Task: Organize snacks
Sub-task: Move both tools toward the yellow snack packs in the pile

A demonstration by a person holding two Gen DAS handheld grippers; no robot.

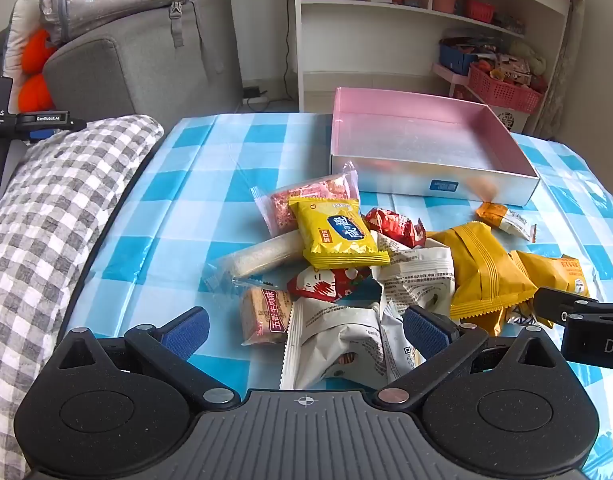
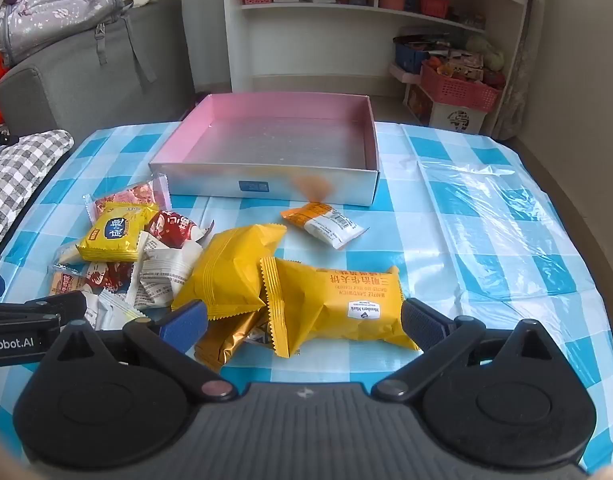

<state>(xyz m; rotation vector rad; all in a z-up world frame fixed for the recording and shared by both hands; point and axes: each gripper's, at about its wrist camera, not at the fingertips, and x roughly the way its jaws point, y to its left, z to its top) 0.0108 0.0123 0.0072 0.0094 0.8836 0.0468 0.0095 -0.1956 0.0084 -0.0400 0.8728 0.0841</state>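
A pile of wrapped snacks lies on the blue-checked tablecloth. A yellow biscuit pack (image 1: 338,236) tops it, with white packs (image 1: 334,344), a red pack (image 1: 392,226) and orange-yellow packs (image 1: 486,276). An empty pink-lined box (image 1: 430,136) stands behind. My left gripper (image 1: 306,330) is open, with the white packs between its fingers. My right gripper (image 2: 304,320) is open around the near end of a yellow waffle sandwich pack (image 2: 338,304); the pads look apart from it. A small orange-white pack (image 2: 324,222) lies before the box (image 2: 274,136).
A grey-checked cushion (image 1: 54,216) lies at the table's left edge. A grey sofa (image 1: 146,52) with a silver bag stands behind, and a white shelf (image 1: 426,12) with red baskets stands beyond the table. The tablecloth (image 2: 486,220) is bare at the right.
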